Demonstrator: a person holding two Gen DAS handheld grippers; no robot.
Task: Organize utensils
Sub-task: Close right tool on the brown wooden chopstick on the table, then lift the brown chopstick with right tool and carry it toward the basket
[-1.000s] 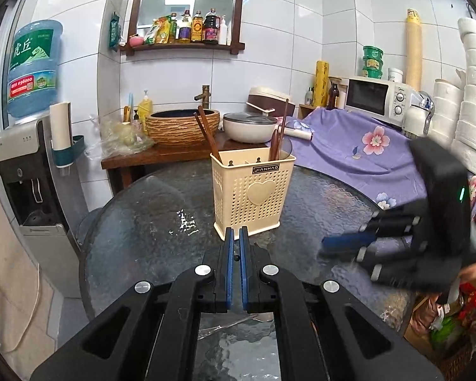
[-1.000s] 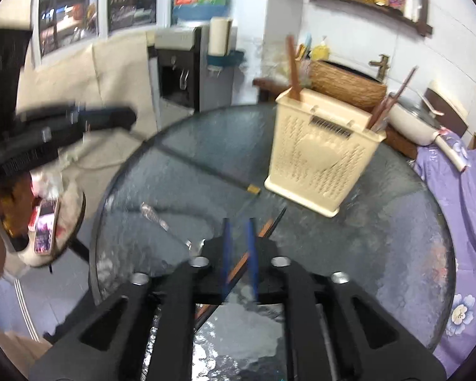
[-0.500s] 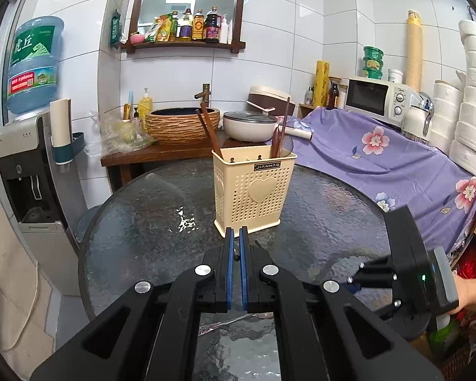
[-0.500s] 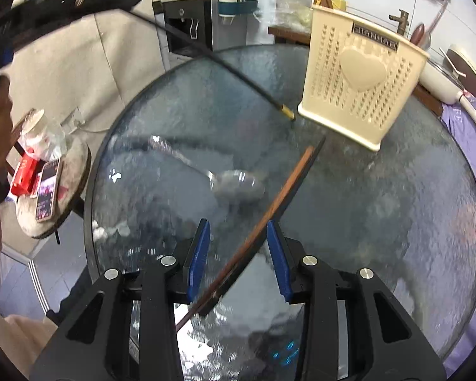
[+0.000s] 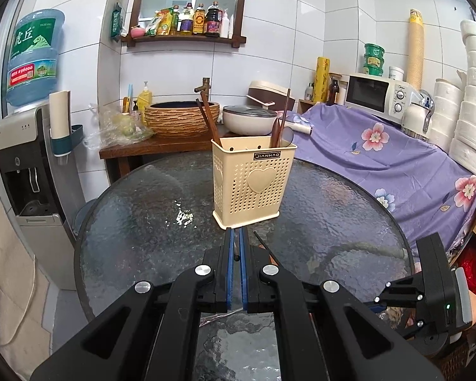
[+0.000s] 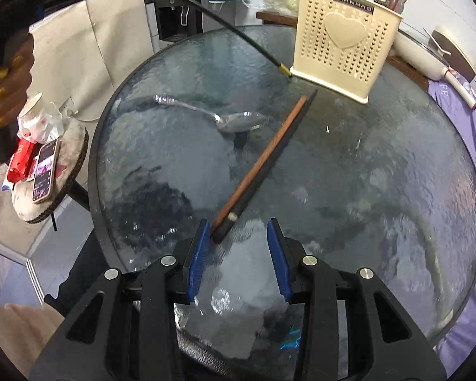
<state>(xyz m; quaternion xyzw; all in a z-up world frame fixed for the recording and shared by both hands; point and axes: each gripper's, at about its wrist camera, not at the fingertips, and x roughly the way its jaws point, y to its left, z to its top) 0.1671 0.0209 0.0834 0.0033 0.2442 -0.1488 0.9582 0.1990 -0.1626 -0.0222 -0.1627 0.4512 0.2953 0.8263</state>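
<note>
A cream perforated utensil holder (image 5: 254, 184) stands on the round glass table (image 5: 136, 209), with chopsticks and a spoon upright in it. My left gripper (image 5: 235, 238) is shut on a thin black chopstick (image 6: 225, 25) whose gold tip rests by the holder's base (image 6: 333, 44). My right gripper (image 6: 238, 231) is open low over the table. A brown and a black chopstick (image 6: 263, 158) lie together, their near ends just inside the left finger. A metal spoon (image 6: 219, 117) lies beyond them.
A small round stool (image 6: 47, 171) with a phone and packets stands left of the table. A purple floral cloth (image 5: 396, 158) covers the surface to the right. A water dispenser (image 5: 25, 158) and a wooden side table (image 5: 136, 149) stand behind.
My right gripper has opened wider and come down toward the near ends of the lying chopsticks. My left gripper has stayed shut and nearly still.
</note>
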